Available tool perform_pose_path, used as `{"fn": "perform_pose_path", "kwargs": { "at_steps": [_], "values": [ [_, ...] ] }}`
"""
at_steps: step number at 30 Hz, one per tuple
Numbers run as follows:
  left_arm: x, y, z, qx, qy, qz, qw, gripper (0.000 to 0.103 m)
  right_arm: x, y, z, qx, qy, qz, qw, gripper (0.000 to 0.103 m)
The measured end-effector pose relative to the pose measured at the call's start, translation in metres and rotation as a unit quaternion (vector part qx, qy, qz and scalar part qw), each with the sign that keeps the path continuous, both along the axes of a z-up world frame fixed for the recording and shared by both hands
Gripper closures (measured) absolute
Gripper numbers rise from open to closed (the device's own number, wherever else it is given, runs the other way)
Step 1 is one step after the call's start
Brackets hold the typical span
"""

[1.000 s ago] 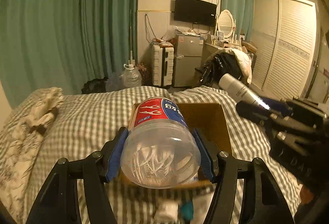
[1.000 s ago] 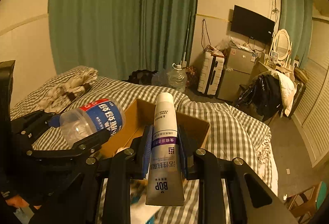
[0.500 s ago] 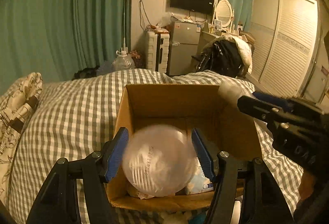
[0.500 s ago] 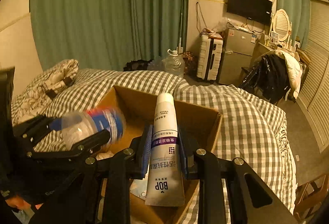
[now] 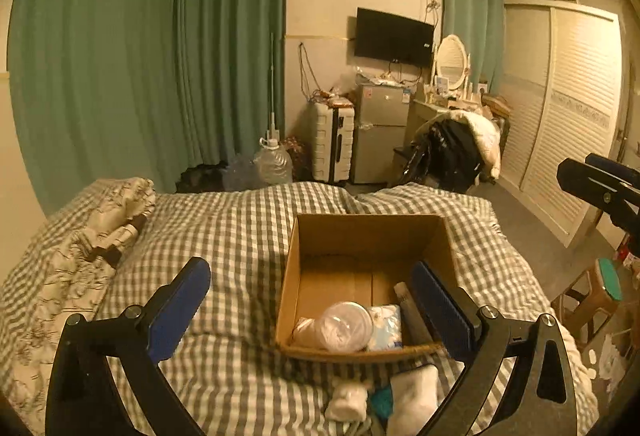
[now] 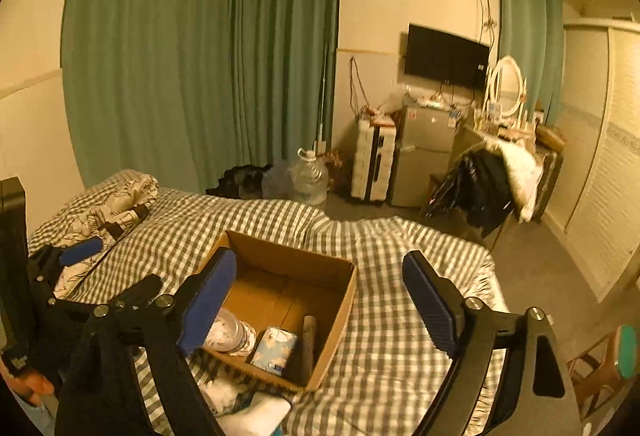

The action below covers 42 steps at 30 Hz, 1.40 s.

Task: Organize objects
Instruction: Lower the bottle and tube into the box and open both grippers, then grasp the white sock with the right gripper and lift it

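A: Lying in the cardboard box (image 5: 292,276) on the checked bed (image 5: 240,236): the clear bottle (image 5: 346,326), a tissue pack (image 5: 386,328), the tube (image 6: 309,336) at its right wall.

B: And the grippers?

A: The left gripper (image 5: 310,306) and right gripper (image 6: 324,300) both hover above with fingers spread wide, holding nothing. Loose white items (image 5: 412,392) sit just before the box.

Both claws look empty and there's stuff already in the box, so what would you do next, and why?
Probably lower the left gripper, jaws open, to the white items on the checked bedspread just in front of the cardboard box. They are the nearest things not yet boxed; the right gripper is open too.
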State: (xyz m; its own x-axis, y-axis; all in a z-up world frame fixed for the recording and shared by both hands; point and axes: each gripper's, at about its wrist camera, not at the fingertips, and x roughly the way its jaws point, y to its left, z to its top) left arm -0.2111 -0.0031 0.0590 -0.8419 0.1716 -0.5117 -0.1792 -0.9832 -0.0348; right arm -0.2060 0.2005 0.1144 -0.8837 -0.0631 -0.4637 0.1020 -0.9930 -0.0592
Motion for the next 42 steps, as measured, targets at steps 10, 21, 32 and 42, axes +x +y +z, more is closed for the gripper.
{"fn": "perform_pose_path", "kwargs": {
  "at_steps": [10, 21, 32, 42],
  "values": [
    [0.068, -0.031, 0.011, 0.054, 0.003, -0.021, 0.9983, 0.0, 0.079, -0.016, -0.009, 0.022, -0.012, 0.007, 1.0, 0.01],
    [0.082, -0.037, -0.082, -0.006, -0.039, 0.06, 0.9974, 0.0, 0.074, -0.041, -0.13, 0.007, -0.127, 0.005, 0.992, 0.01],
    [0.071, -0.043, -0.126, -0.024, -0.086, 0.071, 0.9935, 0.0, 0.047, -0.069, -0.2, 0.029, -0.216, 0.028, 0.976, 0.01],
    [0.066, -0.042, -0.138, -0.024, -0.107, 0.064, 0.9918, 0.0, 0.029, -0.078, -0.245, 0.027, -0.282, 0.049, 0.958, 0.033]
  ]
}}
